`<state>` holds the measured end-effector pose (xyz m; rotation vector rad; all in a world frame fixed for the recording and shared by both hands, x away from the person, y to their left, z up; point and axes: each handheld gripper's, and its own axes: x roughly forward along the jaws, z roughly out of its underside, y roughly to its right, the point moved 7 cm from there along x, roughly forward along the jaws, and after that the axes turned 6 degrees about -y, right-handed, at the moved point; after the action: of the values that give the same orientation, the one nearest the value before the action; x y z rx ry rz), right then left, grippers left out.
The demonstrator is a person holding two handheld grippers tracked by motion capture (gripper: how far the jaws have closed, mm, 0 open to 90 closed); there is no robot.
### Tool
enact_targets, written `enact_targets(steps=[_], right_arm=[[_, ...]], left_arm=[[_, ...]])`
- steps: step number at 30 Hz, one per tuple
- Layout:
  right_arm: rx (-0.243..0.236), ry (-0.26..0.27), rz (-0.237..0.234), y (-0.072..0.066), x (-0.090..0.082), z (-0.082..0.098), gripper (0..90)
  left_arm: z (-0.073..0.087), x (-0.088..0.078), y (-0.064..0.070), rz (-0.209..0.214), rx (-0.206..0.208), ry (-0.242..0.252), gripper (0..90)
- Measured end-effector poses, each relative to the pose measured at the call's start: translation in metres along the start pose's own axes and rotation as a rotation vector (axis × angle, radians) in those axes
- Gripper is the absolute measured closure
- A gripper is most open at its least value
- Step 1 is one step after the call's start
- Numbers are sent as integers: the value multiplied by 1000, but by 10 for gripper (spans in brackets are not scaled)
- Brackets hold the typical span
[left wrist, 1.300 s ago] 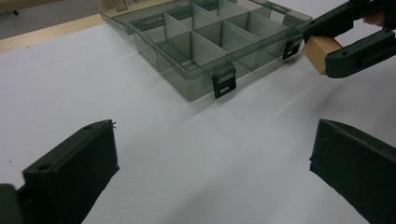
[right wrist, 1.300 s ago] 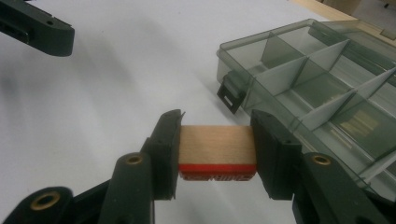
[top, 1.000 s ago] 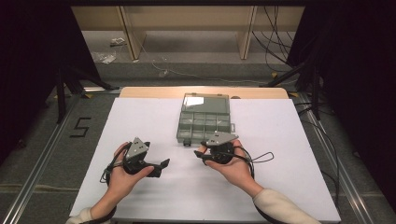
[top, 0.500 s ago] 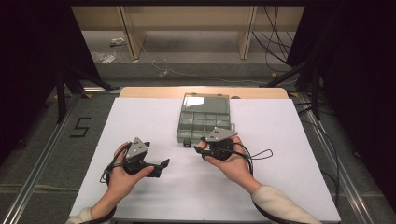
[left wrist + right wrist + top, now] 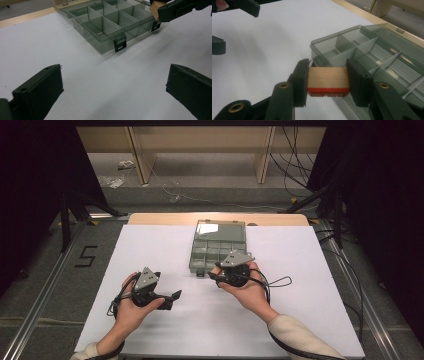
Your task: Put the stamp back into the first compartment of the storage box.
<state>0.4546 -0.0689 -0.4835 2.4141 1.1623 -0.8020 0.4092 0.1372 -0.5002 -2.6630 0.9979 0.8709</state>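
Observation:
A clear grey compartment box (image 5: 216,251) lies open at the middle of the white table, its sections looking empty. My right gripper (image 5: 213,273) is at the box's near edge, shut on a small wooden block with a red edge (image 5: 328,77). The block hangs just in front of the box's near corner (image 5: 322,50). My left gripper (image 5: 174,298) rests low over the table to the left of the box, jaws wide open with nothing between them (image 5: 113,87). In the left gripper view, the block (image 5: 155,8) shows at the top right beside the box (image 5: 110,22).
The white table sheet (image 5: 310,285) has bare room on both sides of the box and in front of it. A wooden strip (image 5: 160,218) runs along the table's far edge. Cables (image 5: 280,281) trail from the right gripper.
My right gripper has edged slightly toward the box with the block still in its jaws. The left gripper has stayed where it was.

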Motion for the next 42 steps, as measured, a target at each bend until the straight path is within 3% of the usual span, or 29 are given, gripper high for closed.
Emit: enact_targets(steps=[42], right_arm=[[29, 19, 29, 18, 8, -15, 560]], left_arm=[[0, 0, 0, 0, 0, 1, 2]])
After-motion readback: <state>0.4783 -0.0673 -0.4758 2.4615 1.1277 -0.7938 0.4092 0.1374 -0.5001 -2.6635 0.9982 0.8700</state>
